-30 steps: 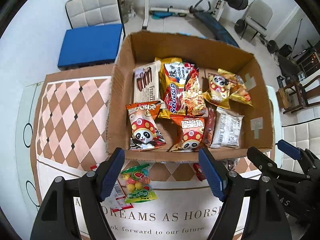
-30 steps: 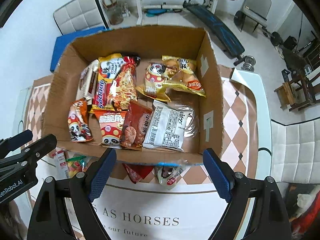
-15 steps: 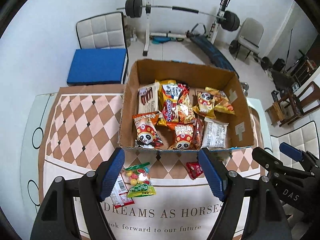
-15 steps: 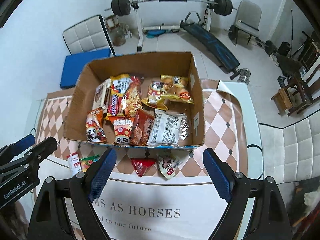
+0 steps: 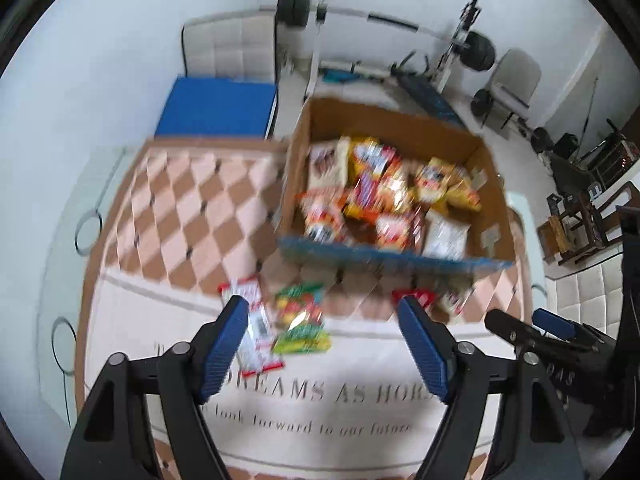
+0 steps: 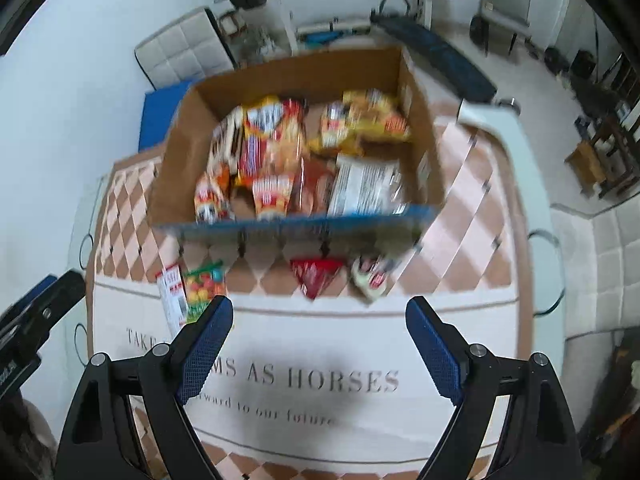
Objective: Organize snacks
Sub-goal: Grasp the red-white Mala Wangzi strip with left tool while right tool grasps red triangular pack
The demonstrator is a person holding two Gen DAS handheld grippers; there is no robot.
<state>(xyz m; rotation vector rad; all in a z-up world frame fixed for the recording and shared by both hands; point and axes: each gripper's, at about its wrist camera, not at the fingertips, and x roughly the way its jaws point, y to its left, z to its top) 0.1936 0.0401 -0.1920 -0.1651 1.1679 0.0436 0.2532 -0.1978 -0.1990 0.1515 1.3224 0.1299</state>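
Above the printed tablecloth (image 6: pixel 320 344), the left gripper (image 5: pixel 324 344) and right gripper (image 6: pixel 320 344) are hovering spread and empty, seemingly choosing among four loose snack packets (image 6: pixel 316 276) lying before the filled cardboard box (image 6: pixel 176 184), each needing boxing next.

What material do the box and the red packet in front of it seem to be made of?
Box: corrugated cardboard, likely; matte brown walls. Red packet: probably glossy plastic film, though blur hides detail.

Bright, heavy motion blur, fisheye-warped edges
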